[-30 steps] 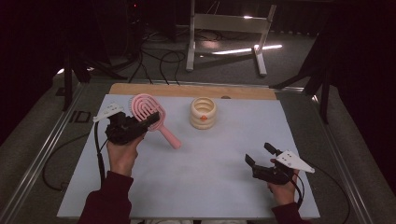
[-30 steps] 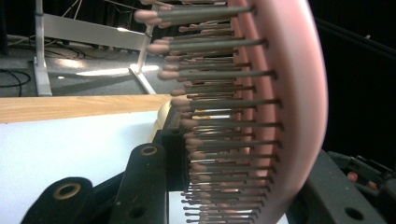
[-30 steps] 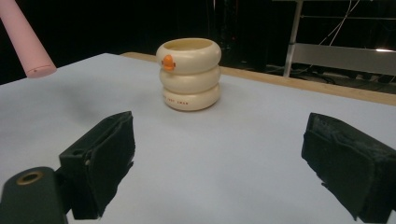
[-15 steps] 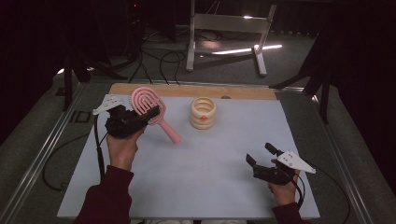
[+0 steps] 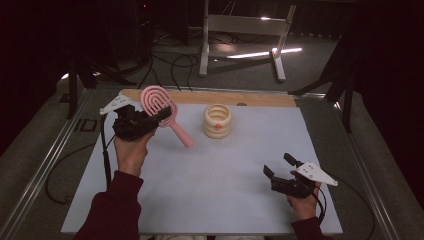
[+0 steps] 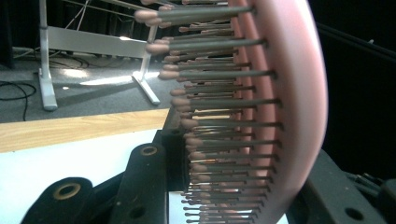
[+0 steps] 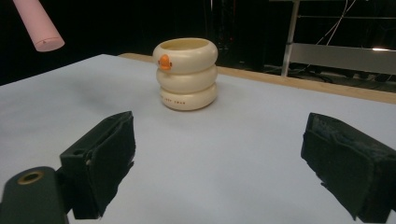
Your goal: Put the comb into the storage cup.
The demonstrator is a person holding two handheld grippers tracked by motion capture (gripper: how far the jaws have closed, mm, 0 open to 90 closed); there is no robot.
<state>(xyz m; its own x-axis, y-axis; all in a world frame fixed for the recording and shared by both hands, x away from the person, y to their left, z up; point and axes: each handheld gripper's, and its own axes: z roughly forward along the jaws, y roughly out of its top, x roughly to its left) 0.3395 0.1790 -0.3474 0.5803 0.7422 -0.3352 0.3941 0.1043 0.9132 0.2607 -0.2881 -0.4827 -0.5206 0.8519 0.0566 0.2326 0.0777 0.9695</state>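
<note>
A pink hairbrush (image 5: 159, 102) with a looped head hangs above the back left of the white table (image 5: 200, 190), its handle slanting down to the right. My left gripper (image 5: 160, 116) is shut on the brush's head. In the left gripper view the bristled head (image 6: 289, 116) stands on edge between the black jaws of the left gripper (image 6: 243, 186). A cream ringed cup (image 5: 218, 121) with an orange spot stands at the back middle. My right gripper (image 5: 278, 165) rests open at the front right, and in its own view the right gripper (image 7: 224, 163) faces the cup (image 7: 187, 74), with the brush's handle tip (image 7: 37, 25) at top left.
A wooden strip (image 5: 210, 97) runs along the table's far edge. Beyond it a white metal stand (image 5: 240, 30) and cables lie on the dark floor. Metal rails (image 5: 45, 165) border the table at both sides.
My left gripper has raised the pink brush a little and carried it toward the far edge. The right gripper has stayed where it was.
</note>
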